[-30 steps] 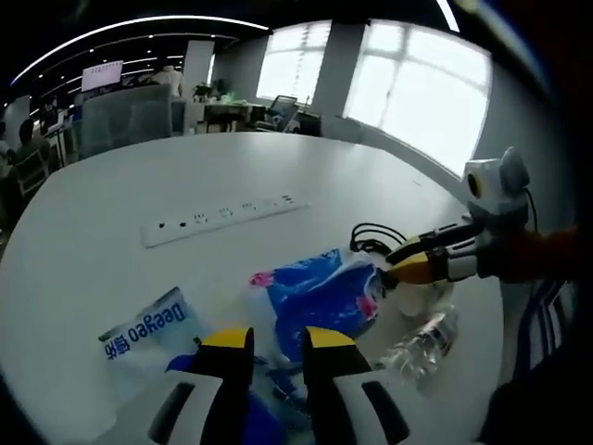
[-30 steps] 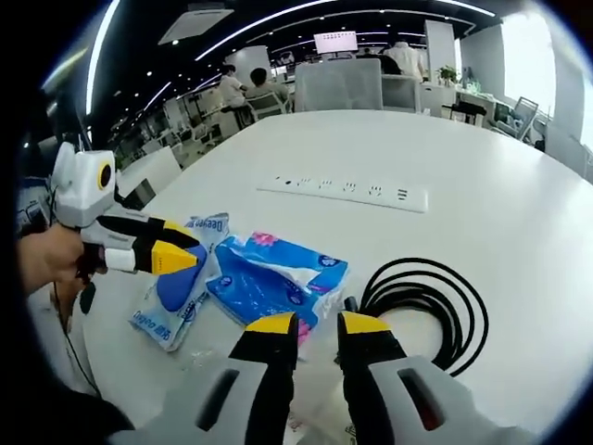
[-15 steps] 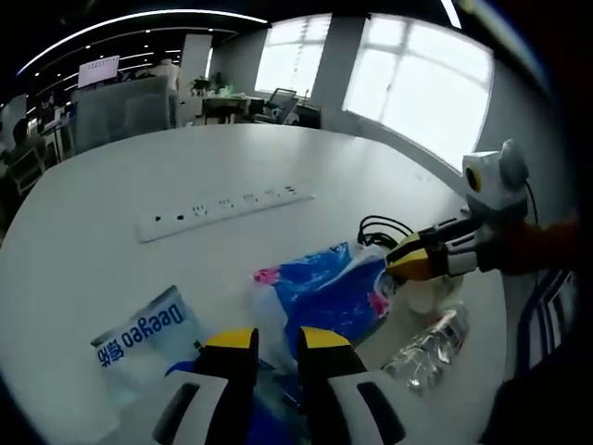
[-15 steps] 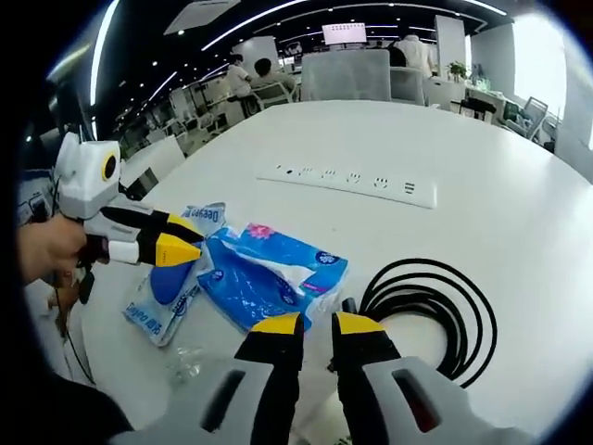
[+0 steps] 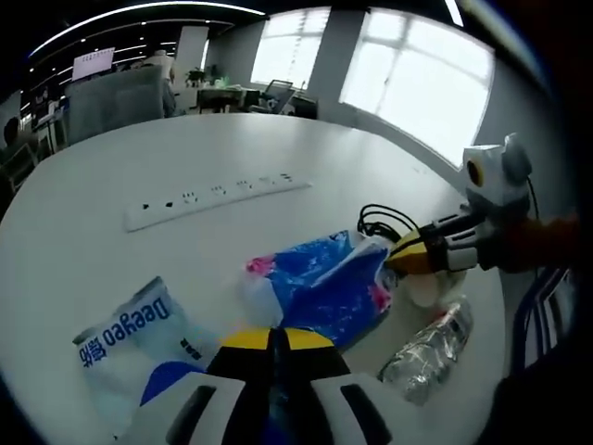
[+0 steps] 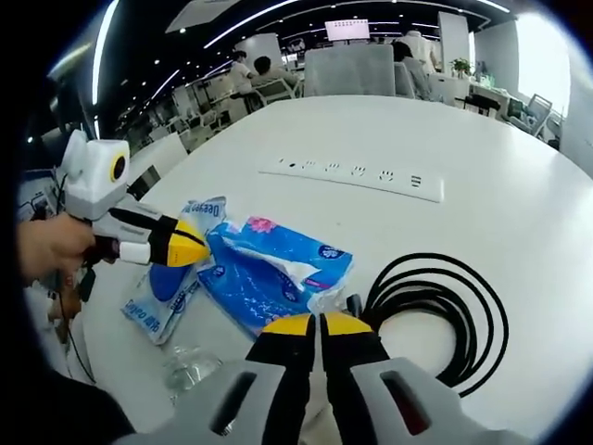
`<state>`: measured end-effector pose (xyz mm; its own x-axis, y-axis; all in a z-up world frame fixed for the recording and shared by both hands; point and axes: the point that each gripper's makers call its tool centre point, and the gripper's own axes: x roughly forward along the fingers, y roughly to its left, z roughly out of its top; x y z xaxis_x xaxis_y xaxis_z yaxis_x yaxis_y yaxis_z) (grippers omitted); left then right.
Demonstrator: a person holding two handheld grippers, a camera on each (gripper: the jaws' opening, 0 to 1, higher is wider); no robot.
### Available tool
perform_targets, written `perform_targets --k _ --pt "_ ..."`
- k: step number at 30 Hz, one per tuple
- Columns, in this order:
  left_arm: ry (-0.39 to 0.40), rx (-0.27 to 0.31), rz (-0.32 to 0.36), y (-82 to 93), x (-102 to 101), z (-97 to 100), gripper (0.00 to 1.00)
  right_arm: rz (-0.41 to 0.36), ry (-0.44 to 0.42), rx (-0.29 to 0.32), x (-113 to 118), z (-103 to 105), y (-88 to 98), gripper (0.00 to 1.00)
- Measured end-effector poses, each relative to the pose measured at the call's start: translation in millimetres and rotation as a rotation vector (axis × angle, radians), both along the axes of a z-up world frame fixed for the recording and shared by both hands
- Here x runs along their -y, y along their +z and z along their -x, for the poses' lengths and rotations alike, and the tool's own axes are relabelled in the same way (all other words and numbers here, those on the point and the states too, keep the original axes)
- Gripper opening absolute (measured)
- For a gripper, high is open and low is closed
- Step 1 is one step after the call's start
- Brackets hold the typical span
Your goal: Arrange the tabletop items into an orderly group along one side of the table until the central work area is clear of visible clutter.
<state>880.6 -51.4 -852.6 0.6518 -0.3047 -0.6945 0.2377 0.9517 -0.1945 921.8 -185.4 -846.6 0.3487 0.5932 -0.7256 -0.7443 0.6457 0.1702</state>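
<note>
White and round, the bench carries a power strip on its far side. Nearer lie a blue tissue pack, a Deeyeo pack, a coiled black cable and a crushed bottle. Left claw and right claw both have their jaws together; whether either grips anything cannot be told.

Both views look low across the table from opposite ends; sharing its clutter.

The left gripper, at 6 o'clock in the left gripper view, had its jaws apart a second ago and now has them pressed together; the right gripper, likewise at 6 o'clock, has closed its jaws too.
</note>
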Motion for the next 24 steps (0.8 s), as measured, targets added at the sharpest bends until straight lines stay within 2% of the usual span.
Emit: perform_targets --k 6,14,24 --pt "-0.008 0.01 -0.009 6.6 3 1.8 0.0 -0.002 0.011 0.013 1 3 3.0 0.0" --pt "-0.012 0.051 -0.018 28.4 7 2.8 0.0 -0.025 0.003 0.038 3 -1 14.3 0.0" --pt "-0.02 0.097 -0.018 49.6 19 -1.7 0.0 -0.049 -0.006 0.107 14 -7 43.3 0.0"
